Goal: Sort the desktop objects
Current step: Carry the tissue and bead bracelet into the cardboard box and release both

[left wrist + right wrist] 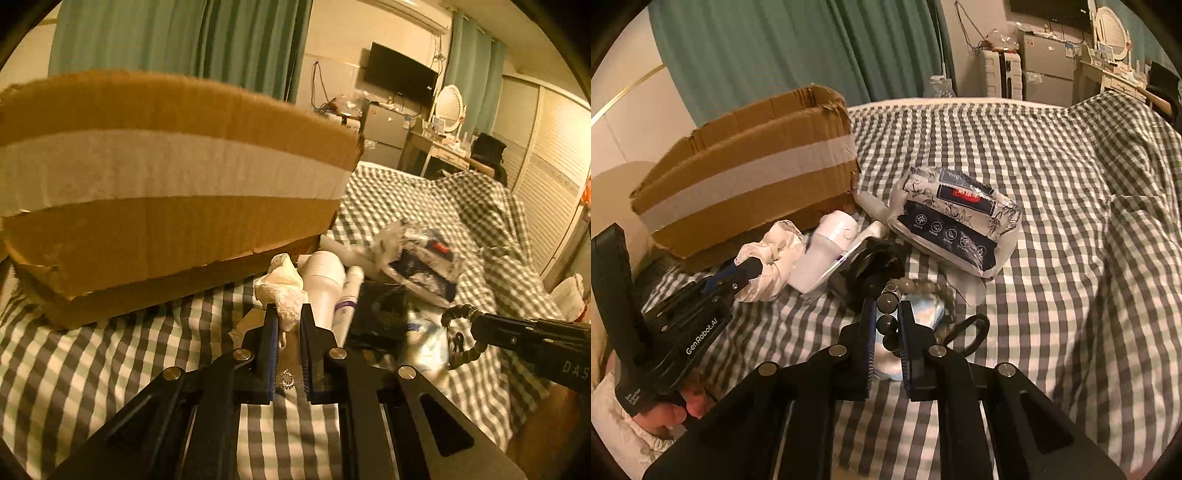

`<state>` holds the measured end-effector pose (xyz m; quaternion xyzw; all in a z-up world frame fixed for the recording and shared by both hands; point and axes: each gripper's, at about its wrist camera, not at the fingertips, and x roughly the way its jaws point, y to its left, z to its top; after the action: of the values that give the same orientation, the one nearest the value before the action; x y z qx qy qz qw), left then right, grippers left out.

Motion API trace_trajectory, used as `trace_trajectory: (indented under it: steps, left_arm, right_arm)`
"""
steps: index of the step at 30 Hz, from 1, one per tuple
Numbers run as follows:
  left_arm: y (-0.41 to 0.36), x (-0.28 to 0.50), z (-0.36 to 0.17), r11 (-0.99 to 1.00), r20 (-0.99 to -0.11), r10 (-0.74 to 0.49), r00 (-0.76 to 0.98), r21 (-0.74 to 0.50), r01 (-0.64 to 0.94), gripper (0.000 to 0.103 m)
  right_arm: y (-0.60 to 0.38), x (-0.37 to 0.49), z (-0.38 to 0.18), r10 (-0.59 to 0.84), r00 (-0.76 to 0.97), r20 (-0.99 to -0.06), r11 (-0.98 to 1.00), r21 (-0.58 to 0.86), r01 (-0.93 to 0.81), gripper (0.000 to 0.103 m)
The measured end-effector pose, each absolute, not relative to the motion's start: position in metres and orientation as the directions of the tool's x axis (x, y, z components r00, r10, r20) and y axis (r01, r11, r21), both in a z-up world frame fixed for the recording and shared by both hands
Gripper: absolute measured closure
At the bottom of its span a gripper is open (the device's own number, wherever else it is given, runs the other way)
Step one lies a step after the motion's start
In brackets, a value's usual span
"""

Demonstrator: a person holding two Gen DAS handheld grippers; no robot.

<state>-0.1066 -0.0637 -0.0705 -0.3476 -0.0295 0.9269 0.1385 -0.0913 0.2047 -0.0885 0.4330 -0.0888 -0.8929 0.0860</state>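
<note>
So the left gripper (289,314) has its jaws pinched on a cream lace scrunchie (772,254), right next to the cardboard box (746,173) on the checkered bed (1052,240). The right gripper (886,325) has its jaws clamped around a string of dark prayer beads (888,321), just above a blue face mask (929,312). Piled between them: a white bottle (831,254), a black round thing I can't identify, and black scissors (971,332). A floral tissue pack (956,221) sits just behind the pile.
</note>
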Motion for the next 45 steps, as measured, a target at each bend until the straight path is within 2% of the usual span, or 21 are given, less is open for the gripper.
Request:
trace_trajectory:
  steps: [6,16,26,30,34,39,42,43,44,45]
  left_arm:
    - [-0.074,-0.08,-0.04,-0.938,-0.583,0.346,-0.735,-0.221,-0.267,0.093]
    - [-0.064,-0.058,0.033,-0.951,-0.48,0.305,-0.823,-0.112,-0.288,0.093]
    - [-0.083,-0.096,0.109,-0.97,-0.376,0.241,-0.895,-0.071,-0.231,0.093]
    - [-0.094,-0.126,0.113,-0.985,-0.38,0.17,-0.909,-0.031,-0.171,0.093]
    - [-0.109,-0.16,0.104,-0.99,-0.405,0.138,-0.904,-0.059,-0.124,0.093]
    - [-0.131,-0.185,0.081,-0.991,-0.401,0.111,-0.909,-0.118,-0.069,0.093]
    - [-0.136,-0.187,0.069,-0.987,-0.387,0.145,-0.911,-0.124,-0.104,0.092]
    - [-0.136,-0.188,0.066,-0.989,-0.39,0.133,-0.911,-0.112,-0.097,0.092]
    - [-0.135,-0.188,0.063,-0.991,-0.388,0.126,-0.913,-0.092,-0.097,0.087]
    - [-0.134,-0.188,0.061,-0.992,-0.388,0.119,-0.914,-0.078,-0.096,0.072]
  right_arm:
    - [0.2,-0.061,-0.068,-0.265,-0.629,-0.731,-0.961,0.254,0.109,0.092]
    - [0.174,-0.06,0.004,-0.299,-0.706,-0.643,-0.954,0.2,0.222,0.092]
    - [0.133,-0.133,0.081,-0.391,-0.757,-0.524,-0.92,0.195,0.341,0.092]
    - [0.119,-0.171,0.087,-0.418,-0.75,-0.513,-0.908,0.222,0.354,0.092]
    - [0.106,-0.207,0.076,-0.446,-0.724,-0.527,-0.895,0.264,0.359,0.092]
    - [0.089,-0.239,0.05,-0.443,-0.694,-0.568,-0.896,0.266,0.354,0.092]
    - [0.084,-0.252,0.038,-0.426,-0.696,-0.578,-0.904,0.241,0.352,0.092]
    - [0.083,-0.254,0.035,-0.423,-0.697,-0.579,-0.906,0.246,0.345,0.09]
    - [0.083,-0.257,0.032,-0.425,-0.697,-0.578,-0.905,0.256,0.339,0.083]
    - [0.083,-0.26,0.03,-0.426,-0.695,-0.58,-0.905,0.266,0.332,0.063]
